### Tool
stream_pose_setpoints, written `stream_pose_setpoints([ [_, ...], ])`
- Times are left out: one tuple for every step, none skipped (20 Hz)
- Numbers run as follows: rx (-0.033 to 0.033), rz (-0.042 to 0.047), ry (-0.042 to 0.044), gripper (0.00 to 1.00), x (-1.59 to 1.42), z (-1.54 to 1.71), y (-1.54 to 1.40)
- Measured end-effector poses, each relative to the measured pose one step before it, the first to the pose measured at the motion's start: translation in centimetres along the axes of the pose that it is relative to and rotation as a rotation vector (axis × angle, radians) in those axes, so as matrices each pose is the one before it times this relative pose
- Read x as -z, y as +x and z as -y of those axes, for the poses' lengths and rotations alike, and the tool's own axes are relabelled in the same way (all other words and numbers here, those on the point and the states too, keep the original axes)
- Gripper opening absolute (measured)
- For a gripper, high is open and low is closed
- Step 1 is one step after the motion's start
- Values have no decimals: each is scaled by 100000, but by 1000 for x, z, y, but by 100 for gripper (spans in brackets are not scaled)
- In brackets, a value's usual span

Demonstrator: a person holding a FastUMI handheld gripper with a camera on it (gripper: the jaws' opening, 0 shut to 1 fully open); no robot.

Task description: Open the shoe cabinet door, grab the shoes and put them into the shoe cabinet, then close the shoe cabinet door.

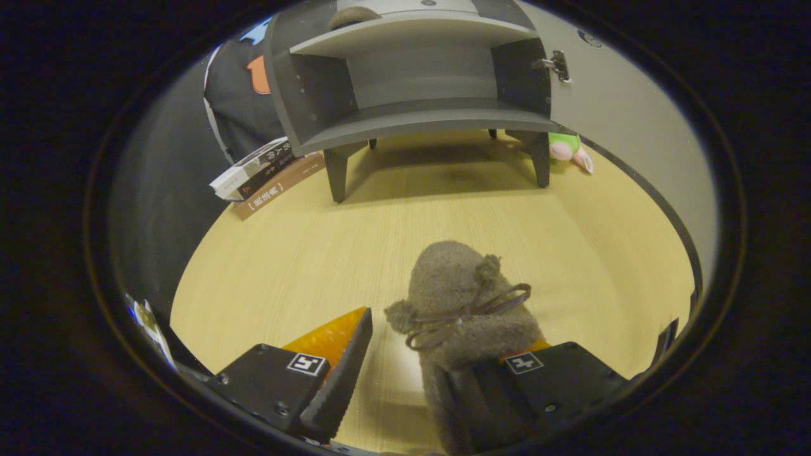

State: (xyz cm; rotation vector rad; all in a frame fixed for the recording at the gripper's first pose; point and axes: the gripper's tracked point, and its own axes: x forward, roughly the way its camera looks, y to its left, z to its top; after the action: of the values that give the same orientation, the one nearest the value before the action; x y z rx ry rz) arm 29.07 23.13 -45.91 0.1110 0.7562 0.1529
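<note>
While the fuzzy grey shoe sits on the table against the right finger, we see our claw spread wide, gripping nothing. Beyond stands the shoe cabinet, door swung open, another shoe on its upper shelf; books lie beside it.

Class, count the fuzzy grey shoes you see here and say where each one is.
2: one shoe between the gripper fingers, against one finger; another shoe on the cabinet's upper shelf. Others may be hidden.
</note>
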Motion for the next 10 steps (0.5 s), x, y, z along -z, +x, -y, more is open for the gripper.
stream_pose_setpoints([
  [-298,-170,-261,74,-245,136,151],
  [-1596,-272,4,67,-455,-58,243],
  [-1081,-1642,-257,60,63,77,-5],
  [-418,-1050,-632,53,-132,568,145],
  [-2746,-768,-48,46,-87,-154,-100],
  [-890,-1579,930,39,-136,115,-252],
  [232,-1466,762,25,75,240,-415],
  [-1815,-695,639,11,-129,-70,-609],
  [-2948,-206,682,9,-316,-476,-824],
  [-1955,463,-946,7,-427,-483,-955],
])
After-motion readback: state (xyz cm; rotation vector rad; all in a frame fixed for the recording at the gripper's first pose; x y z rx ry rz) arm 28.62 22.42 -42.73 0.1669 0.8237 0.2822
